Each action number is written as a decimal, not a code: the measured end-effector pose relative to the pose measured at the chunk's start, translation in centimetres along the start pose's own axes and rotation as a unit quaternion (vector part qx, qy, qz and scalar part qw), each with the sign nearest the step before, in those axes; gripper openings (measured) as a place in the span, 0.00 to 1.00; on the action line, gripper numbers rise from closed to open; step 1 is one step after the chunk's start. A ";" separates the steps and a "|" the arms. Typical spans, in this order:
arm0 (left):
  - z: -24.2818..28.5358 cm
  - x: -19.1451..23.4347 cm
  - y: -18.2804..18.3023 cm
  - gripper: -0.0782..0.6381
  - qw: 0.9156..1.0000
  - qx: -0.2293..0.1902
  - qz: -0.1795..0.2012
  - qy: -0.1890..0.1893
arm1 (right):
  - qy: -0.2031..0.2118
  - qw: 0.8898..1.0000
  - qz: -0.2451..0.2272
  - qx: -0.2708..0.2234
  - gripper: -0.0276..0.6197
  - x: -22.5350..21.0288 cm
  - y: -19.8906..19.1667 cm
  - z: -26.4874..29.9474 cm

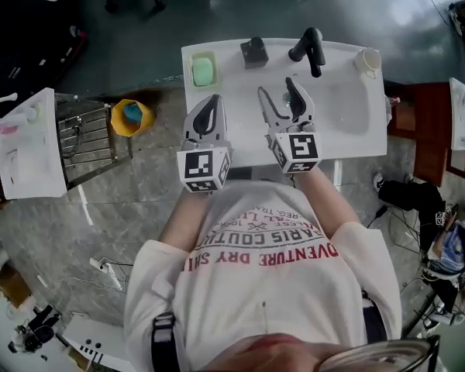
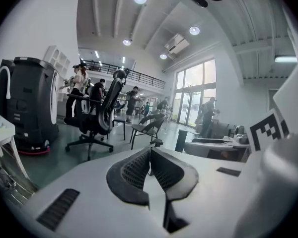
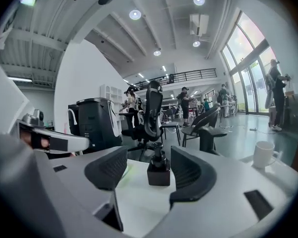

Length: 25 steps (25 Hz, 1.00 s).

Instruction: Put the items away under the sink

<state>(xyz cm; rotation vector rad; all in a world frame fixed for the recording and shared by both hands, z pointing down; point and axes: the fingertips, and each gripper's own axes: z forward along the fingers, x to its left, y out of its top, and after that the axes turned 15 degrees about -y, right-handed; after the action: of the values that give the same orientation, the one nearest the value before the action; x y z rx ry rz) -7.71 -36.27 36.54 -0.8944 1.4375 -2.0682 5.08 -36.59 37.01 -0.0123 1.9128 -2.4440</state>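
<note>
A white sink counter (image 1: pixel 244 152) stands in front of me in the head view. On its far edge sit a green soap bar in a dish (image 1: pixel 204 70), a black soap dispenser (image 1: pixel 253 52), a black faucet (image 1: pixel 308 49) and a white cup (image 1: pixel 367 60). My left gripper (image 1: pixel 211 105) hovers over the counter's near left part with its jaws shut and empty (image 2: pixel 150 153). My right gripper (image 1: pixel 277 91) hangs open beside it. In the right gripper view the dispenser (image 3: pixel 159 169) stands farther off, framed by the open jaws and apart from them, with the cup (image 3: pixel 263 154) at the right.
Left of the counter stand a yellow bucket (image 1: pixel 132 117), a wire rack (image 1: pixel 84 138) and a white table (image 1: pixel 25 149). The basin (image 1: pixel 349 103) fills the counter's right part. Beyond the counter are an office chair (image 2: pixel 97 114), a black machine (image 2: pixel 27 103) and several people.
</note>
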 end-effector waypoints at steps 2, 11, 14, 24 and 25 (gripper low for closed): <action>1.2 1.7 -0.4 0.15 1.000 0.005 -0.003 -0.004 | -0.008 1.000 0.000 0.010 0.48 0.5 -1.2 3.2; 3.9 6.3 -3.9 0.15 0.999 0.023 -0.035 -0.006 | -0.064 0.997 -0.024 0.035 0.65 0.9 -6.6 12.8; 4.4 7.2 -5.0 0.15 0.999 0.029 -0.046 -0.003 | -0.065 0.996 -0.036 0.045 0.65 1.4 -7.9 14.8; 5.7 9.3 -6.9 0.15 0.998 0.035 -0.057 0.010 | -0.085 0.991 -0.076 0.067 0.65 1.4 -10.3 18.1; 5.6 9.5 -7.0 0.15 0.998 0.036 -0.057 0.013 | -0.091 0.990 -0.083 0.068 0.65 1.4 -10.4 18.2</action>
<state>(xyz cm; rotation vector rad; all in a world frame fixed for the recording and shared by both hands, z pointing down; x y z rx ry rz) -10.10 -43.96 46.79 -0.9443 1.3448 -2.2073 3.96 -51.81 51.43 -0.3912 1.7322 -2.5682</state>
